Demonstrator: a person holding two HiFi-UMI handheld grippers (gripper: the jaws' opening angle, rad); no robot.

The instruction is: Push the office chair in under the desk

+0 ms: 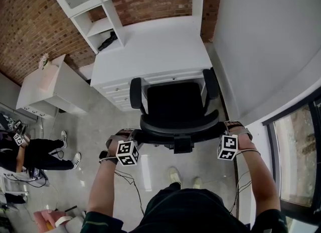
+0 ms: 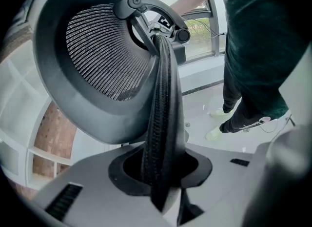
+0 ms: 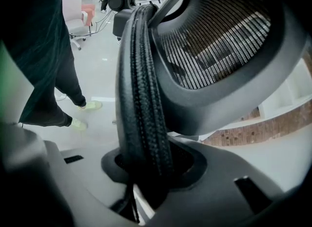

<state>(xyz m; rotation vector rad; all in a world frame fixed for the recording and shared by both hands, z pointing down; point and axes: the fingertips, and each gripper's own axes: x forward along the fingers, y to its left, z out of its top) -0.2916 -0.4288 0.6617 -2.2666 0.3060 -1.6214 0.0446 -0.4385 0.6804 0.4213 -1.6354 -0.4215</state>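
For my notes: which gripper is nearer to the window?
Right. The right gripper grips the chair back at the edge toward the window; the left gripper grips the opposite edge.

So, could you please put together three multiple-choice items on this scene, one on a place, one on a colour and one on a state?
1. Where does the office chair stand?
A. Right in front of the desk, facing it.
B. Lying on its side by the window.
C. On top of the desk.

2. What colour is the desk?
A. Black.
B. White.
C. Red.

3. What state are the left gripper and the right gripper in?
A. Both open in the air.
B. Each shut on an edge of the chair's backrest.
C. Both shut on a cable.

Answers:
1 A: the head view shows the chair at the desk's front.
2 B: its top is plainly white.
3 B: each gripper view shows the backrest edge clamped between the jaws.
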